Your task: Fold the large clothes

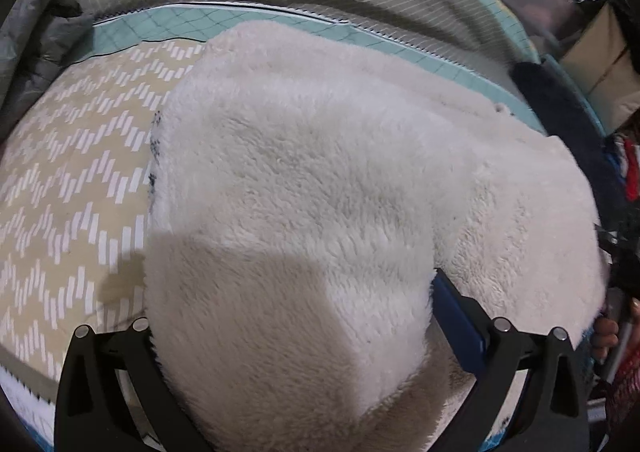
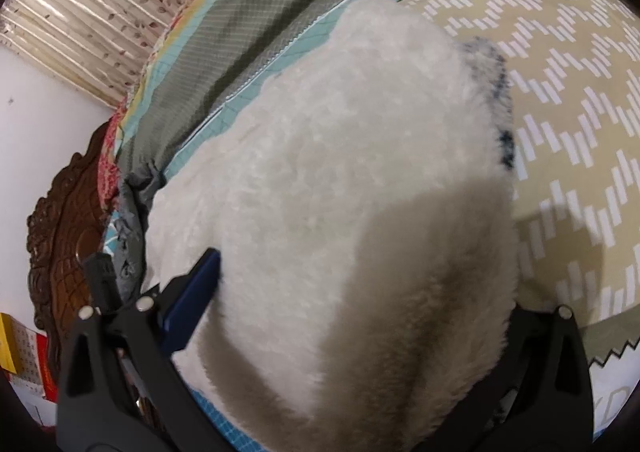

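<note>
A thick fold of the white fleecy garment (image 1: 304,188) fills both grippers' wide jaws; left gripper (image 1: 292,332) and right gripper (image 2: 360,308) each clasp it on the chevron-patterned bed cover (image 1: 68,188). Only the right view shows a carved dark wooden headboard (image 2: 60,220) at left; only the left shows fingers (image 1: 604,332) at right.

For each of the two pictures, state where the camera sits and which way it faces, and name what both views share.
Left wrist view: on the left gripper, facing steeply down onto the white fleece garment between its jaws; the person's fingers show at right.
Right wrist view: on the right gripper, facing down along the fleece toward a carved headboard; only its own black fingers show.
Shared: the fleece and the zigzag-patterned bedspread.
</note>
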{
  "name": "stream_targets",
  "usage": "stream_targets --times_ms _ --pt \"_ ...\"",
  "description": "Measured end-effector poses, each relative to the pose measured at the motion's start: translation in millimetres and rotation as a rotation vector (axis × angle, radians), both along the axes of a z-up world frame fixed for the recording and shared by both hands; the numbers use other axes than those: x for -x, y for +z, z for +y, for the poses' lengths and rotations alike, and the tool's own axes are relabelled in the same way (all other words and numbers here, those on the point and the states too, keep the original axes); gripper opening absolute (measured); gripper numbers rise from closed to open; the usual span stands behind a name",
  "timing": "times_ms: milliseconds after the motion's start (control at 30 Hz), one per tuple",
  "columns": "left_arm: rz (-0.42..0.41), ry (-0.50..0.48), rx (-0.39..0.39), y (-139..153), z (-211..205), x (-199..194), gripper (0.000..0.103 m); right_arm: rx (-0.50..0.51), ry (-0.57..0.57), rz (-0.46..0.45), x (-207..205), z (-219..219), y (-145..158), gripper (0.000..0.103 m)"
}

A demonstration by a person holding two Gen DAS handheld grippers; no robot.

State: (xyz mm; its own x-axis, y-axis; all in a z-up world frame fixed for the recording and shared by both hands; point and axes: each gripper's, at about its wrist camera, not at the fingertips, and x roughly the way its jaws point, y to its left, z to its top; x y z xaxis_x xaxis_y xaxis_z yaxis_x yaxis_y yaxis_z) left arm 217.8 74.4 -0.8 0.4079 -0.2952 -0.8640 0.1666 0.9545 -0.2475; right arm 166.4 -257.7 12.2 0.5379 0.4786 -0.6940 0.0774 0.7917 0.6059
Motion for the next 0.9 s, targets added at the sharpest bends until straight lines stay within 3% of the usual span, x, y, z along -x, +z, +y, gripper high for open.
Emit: stream_targets --times_ms 467,500,533,667,900 --pt "-0.018 -0.005 -0.056 1.8 -8.8 2.8 0.102 0.054 0.058 -0.022 3.5 16.6 5.9 0.098" --pt "-0.019 -0.005 -0.055 1.9 -8.3 3.0 0.102 0.054 0.070 -0.026 3.2 18.9 6.5 0.094" --pt "-0.021 -0.006 -0.054 1.9 -7.8 3.4 0.102 0.066 0.085 -0.025 2.6 21.4 6.3 0.083" --pt "-0.029 -0.007 -0.055 1.1 -6.8 5.5 0.102 0.081 0.090 -0.015 -1.8 21.5 0.6 0.075" --pt "-0.030 -0.010 -0.061 1.8 -7.5 5.2 0.102 0.115 0.119 -0.016 0.3 35.1 8.5 0.038"
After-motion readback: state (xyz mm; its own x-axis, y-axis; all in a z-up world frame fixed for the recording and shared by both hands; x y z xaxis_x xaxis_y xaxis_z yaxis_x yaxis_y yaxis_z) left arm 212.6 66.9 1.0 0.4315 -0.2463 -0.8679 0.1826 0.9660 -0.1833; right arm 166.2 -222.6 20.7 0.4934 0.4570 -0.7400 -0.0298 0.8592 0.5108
